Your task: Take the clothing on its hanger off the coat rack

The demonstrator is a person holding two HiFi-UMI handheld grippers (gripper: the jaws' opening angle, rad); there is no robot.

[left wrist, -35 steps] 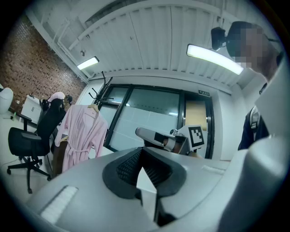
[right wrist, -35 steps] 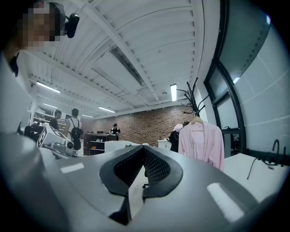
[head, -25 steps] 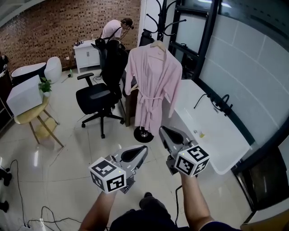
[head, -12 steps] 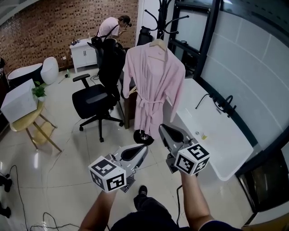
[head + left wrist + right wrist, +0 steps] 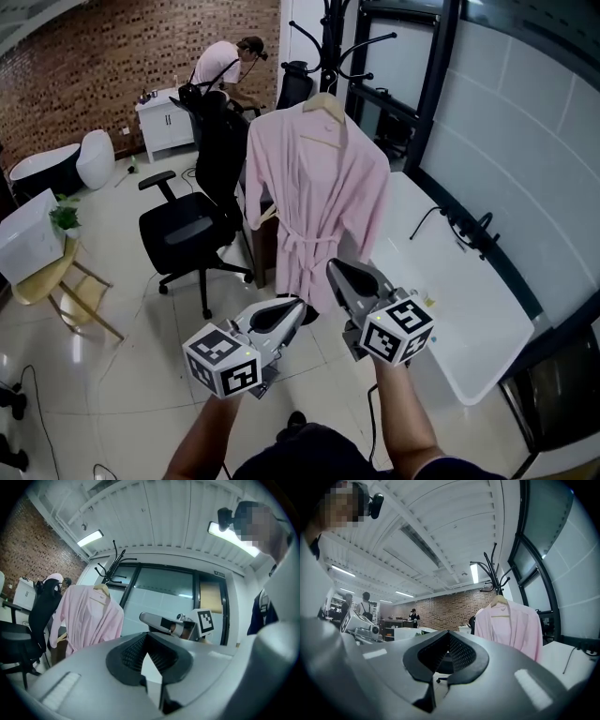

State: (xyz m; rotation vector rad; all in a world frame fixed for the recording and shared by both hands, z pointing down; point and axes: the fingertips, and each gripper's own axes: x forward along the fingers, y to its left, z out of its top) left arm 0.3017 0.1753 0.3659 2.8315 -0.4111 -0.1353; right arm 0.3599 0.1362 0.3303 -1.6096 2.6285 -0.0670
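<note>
Pink robe [image 5: 314, 197] on its wooden hanger [image 5: 324, 105] hangs from the black coat rack [image 5: 330, 42] in the head view. It is ahead of and above the left hand-held gripper [image 5: 296, 309] and the right hand-held gripper [image 5: 336, 272], well apart from both.

In the left gripper view the jaws are clenched on nothing, with the robe [image 5: 89, 616] up to their left (the right hand-held gripper [image 5: 157, 619] shows just beyond).

In the right gripper view the jaws are clenched and empty, and the robe [image 5: 511, 625] is off to their upper right.
</note>
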